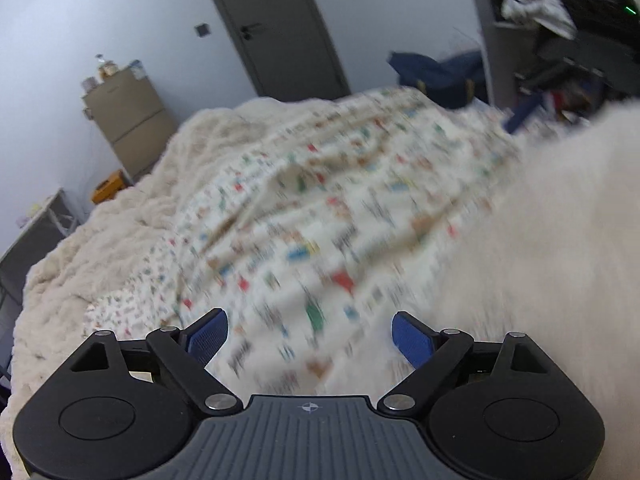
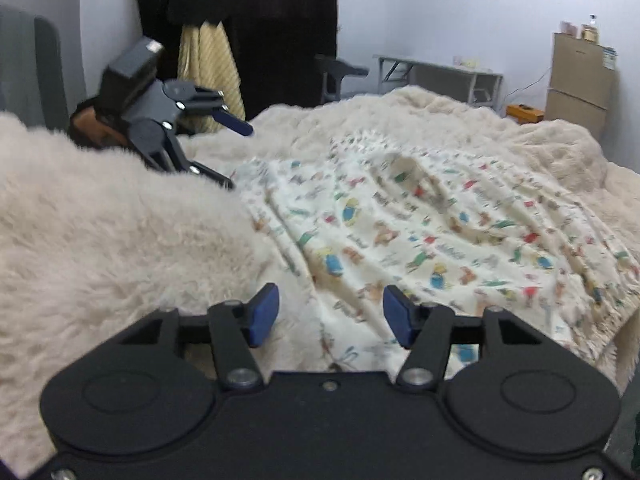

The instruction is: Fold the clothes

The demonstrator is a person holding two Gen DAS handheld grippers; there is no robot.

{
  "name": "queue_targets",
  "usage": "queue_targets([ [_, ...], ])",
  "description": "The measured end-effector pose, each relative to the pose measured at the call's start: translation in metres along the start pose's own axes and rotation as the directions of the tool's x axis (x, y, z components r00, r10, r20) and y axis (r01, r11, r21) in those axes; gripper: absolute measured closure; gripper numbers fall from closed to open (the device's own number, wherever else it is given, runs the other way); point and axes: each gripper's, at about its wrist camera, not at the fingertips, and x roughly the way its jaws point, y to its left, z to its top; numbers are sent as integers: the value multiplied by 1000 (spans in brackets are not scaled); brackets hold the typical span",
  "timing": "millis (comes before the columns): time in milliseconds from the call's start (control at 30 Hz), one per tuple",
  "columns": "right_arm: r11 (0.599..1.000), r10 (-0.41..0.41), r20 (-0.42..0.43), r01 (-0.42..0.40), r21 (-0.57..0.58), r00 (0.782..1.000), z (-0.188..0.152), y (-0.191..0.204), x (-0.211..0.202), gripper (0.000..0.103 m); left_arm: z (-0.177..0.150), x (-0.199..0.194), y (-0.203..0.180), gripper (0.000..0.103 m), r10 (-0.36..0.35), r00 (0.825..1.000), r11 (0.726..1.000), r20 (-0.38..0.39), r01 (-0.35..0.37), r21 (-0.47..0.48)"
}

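Barely begun: printed garment [image 2: 420, 232] spread crumpled on fluffy blanket [image 2: 100, 232], unfolded.
Left gripper [image 1: 308, 340] and right gripper [image 2: 330, 316] both spread, holding nothing.

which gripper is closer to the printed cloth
Right. The right gripper hangs low over the printed cloth's near edge, jaws open and empty. The left gripper is at its far left corner, above the fluffy blanket, also open.
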Motion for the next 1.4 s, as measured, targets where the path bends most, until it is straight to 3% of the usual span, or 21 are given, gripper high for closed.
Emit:
queue_targets([
  [33,1000,5,-8,-5,-6,1000,1,2,5,51,-1,1,-1,26,-12,1000,1000,3,12,-3],
  [167,999,2,-1,-2,-38,1000,10,9,21,60,0,8,-11,68,-72,997,997,36,72,10],
  [300,993,-3,-7,2,-118,1000,17,23,30,71,11,18,-30,81,-77,995,991,63,70,110],
  [367,989,6,-28,-10,-149,1000,21,29,35,81,15,22,-32,88,-89,994,989,62,81,123],
  [467,985,27,-53,-35,-172,998,23,32,42,87,21,27,-34,99,-108,992,987,58,100,129],
  [500,981,26,-60,-37,-190,998,24,34,45,87,22,25,-35,99,-103,993,986,65,93,140],
  [600,981,32,-72,-45,-191,997,28,34,48,101,23,10,-29,100,-100,989,988,112,85,129],
  [733,984,79,17,-76,-159,997,39,26,20,103,26,-19,-12,101,-112,974,993,197,102,60],
  [767,985,97,61,-87,-148,993,44,25,7,103,26,-22,-13,101,-129,973,991,193,117,71],
  [833,982,122,67,-110,-154,990,44,28,0,103,24,-28,-14,99,-161,970,985,182,146,91],
  [900,974,162,55,-150,-168,985,43,32,-5,103,20,-26,-18,92,-181,972,981,147,168,101],
  [967,968,182,32,-173,-183,983,37,34,-3,95,13,-28,-13,73,-198,970,979,141,188,82],
  [1033,970,172,35,-163,-181,984,32,33,-3,86,-1,-44,15,55,-179,969,983,171,182,-6],
  [1067,976,175,55,-166,-141,983,33,26,-4,79,-4,-49,23,48,-155,972,986,176,163,-31],
  [1133,984,173,97,-168,-61,980,34,14,-5,74,-24,-73,68,39,-3,982,982,186,38,-183],
  [1167,988,156,123,-155,-24,980,35,9,-4,73,-32,-81,84,32,52,983,971,175,-9,-241],
  [1200,991,126,145,-129,14,981,35,5,-2,73,-47,-93,110,27,147,978,936,146,-91,-339],
  [1233,995,81,155,-89,44,985,36,2,3,73,-68,-103,140,19,250,964,875,88,-187,-447],
  [1300,995,56,132,-67,78,990,37,0,15,73,-106,-103,179,17,330,943,776,-36,-292,-559],
  [1367,994,73,84,-80,79,994,35,2,28,72,-146,-102,216,17,375,912,654,-163,-385,-651],
  [1400,993,92,57,-96,68,994,33,4,33,73,-175,-95,230,17,348,915,590,-205,-384,-710],
])
